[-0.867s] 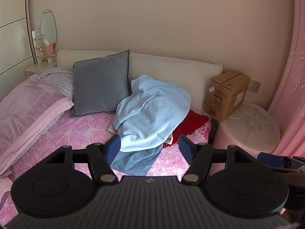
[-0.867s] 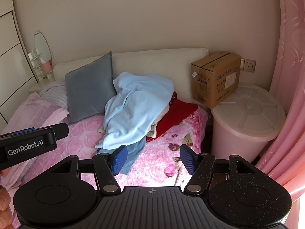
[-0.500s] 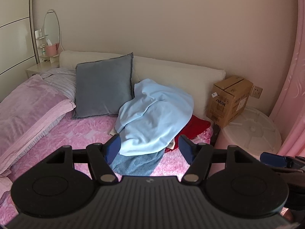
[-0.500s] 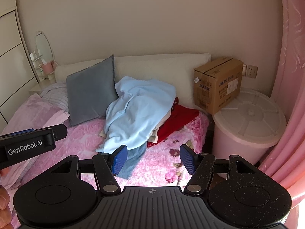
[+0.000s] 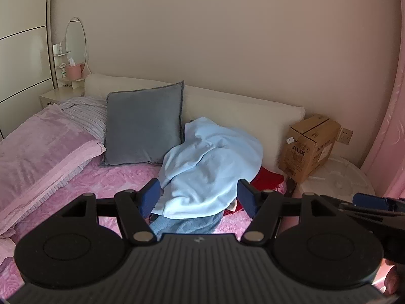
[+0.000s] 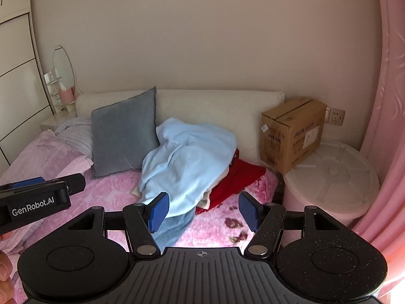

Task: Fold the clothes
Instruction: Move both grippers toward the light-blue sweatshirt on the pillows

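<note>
Clothes lie heaped at the head of the bed in the left wrist view: a light blue garment (image 5: 210, 167) on top, a grey-blue garment (image 5: 187, 224) poking out beneath it at 6 o'clock, and a red garment (image 5: 268, 179) showing at its 3 o'clock side. The left hand-held gripper (image 5: 200, 198) hangs above the pink floral bedspread (image 5: 106, 185) with its blue-padded fingers spread wide and nothing between them, framing the near edge of the pile without touching it. A grey cushion (image 5: 144, 126) leans on the white headboard pad (image 5: 240, 111) just at the pile's 9 o'clock. A cardboard box (image 5: 308, 144) sits on a round white lid (image 5: 341, 177) at 3 o'clock, beside the pink curtain (image 5: 387, 131). The other tool's blue tip enters at the right edge.

In the right wrist view, the right hand-held gripper (image 6: 203, 209) is likewise spread apart and empty, held over the bedspread (image 6: 111, 190). The light blue garment (image 6: 187, 159) drapes over a cream piece (image 6: 205, 198) and the red garment (image 6: 240, 177); the grey-blue garment (image 6: 174, 228) trails toward 6 o'clock, partly behind the left finger. The cushion (image 6: 124, 131) stands at 10 o'clock, the box (image 6: 293, 131) at 2 o'clock. The left hand-held gripper's body, marked GenRobot.AI, reaches in from 9 o'clock.
</note>
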